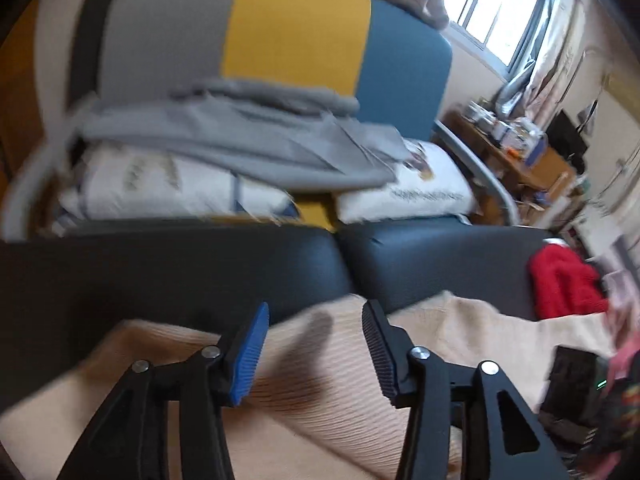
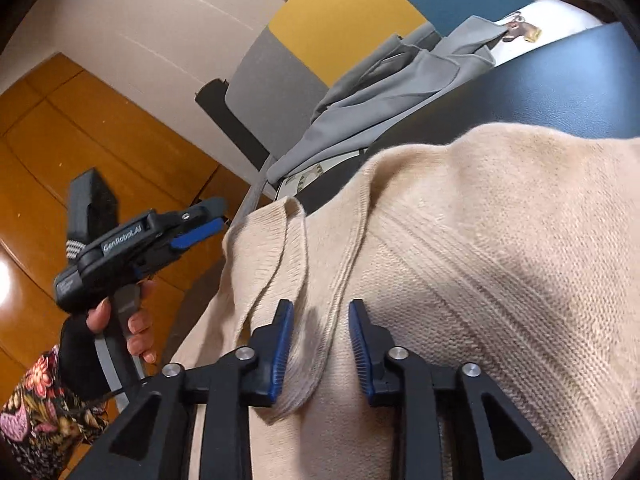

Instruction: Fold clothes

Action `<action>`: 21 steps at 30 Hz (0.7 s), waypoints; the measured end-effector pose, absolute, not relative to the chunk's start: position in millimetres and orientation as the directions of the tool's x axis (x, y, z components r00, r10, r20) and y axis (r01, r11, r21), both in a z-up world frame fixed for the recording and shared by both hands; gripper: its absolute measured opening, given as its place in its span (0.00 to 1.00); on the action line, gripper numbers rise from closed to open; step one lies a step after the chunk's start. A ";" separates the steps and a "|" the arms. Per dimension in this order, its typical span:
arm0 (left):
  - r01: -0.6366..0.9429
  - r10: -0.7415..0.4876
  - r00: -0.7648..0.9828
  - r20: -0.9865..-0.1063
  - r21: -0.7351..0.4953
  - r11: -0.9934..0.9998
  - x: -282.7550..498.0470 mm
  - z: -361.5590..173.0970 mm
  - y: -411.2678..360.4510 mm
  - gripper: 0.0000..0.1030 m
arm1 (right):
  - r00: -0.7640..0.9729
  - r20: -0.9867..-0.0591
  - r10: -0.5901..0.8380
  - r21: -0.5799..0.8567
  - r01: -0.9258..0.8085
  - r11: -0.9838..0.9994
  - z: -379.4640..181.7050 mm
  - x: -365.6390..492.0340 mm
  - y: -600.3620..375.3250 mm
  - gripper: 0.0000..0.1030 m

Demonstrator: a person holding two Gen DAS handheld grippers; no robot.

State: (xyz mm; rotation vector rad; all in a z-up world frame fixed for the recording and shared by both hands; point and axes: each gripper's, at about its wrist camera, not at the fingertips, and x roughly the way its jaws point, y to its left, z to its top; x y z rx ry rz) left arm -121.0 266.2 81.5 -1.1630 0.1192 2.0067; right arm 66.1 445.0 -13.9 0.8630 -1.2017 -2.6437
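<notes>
Here the right tool [image 2: 320, 344] stands parted over a fold of the beige sweater [image 2: 480, 260], pads not pressing it. Only its view shows the left tool [image 2: 208, 220], empty and open, off the sweater's edge, gripped by a hand [image 2: 120, 320].

A beige knit sweater [image 2: 480, 240] and a red garment [image 1: 564, 284] lie on the black padded surface [image 1: 200, 268].

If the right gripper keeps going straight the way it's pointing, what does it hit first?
Most likely the beige sweater: its ribbed edge lies between the open fingers of the right gripper, and knit fills the view ahead. Depth is hard to judge, but nothing else stands in the way.
</notes>
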 end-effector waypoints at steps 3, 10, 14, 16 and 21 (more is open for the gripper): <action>-0.682 0.555 -0.254 -0.792 -0.260 -0.683 -122.6 68.0 277.5 0.53 | -0.835 -0.452 -0.315 0.718 -0.131 -0.683 -16.1 61.1 444.7 0.25; -0.730 0.458 -0.324 -0.828 -0.090 -0.678 -102.0 39.0 276.5 0.50 | -0.842 -0.447 -0.302 0.716 -0.135 -0.685 -20.8 58.0 446.4 0.24; -0.725 0.485 -0.350 -0.801 -0.096 -0.682 -94.1 50.2 268.3 0.10 | -0.844 -0.448 -0.296 0.715 -0.139 -0.685 -22.6 58.8 448.9 0.22; -0.736 0.525 -0.368 -0.768 -0.105 -0.669 -87.2 63.1 261.9 0.09 | -0.844 -0.448 -0.295 0.715 -0.139 -0.685 -23.8 62.4 449.7 0.22; -0.756 0.670 -0.395 -0.628 -0.192 -0.626 -65.8 101.1 221.5 0.09 | -0.844 -0.451 -0.291 0.712 -0.143 -0.687 -24.9 66.3 450.6 0.21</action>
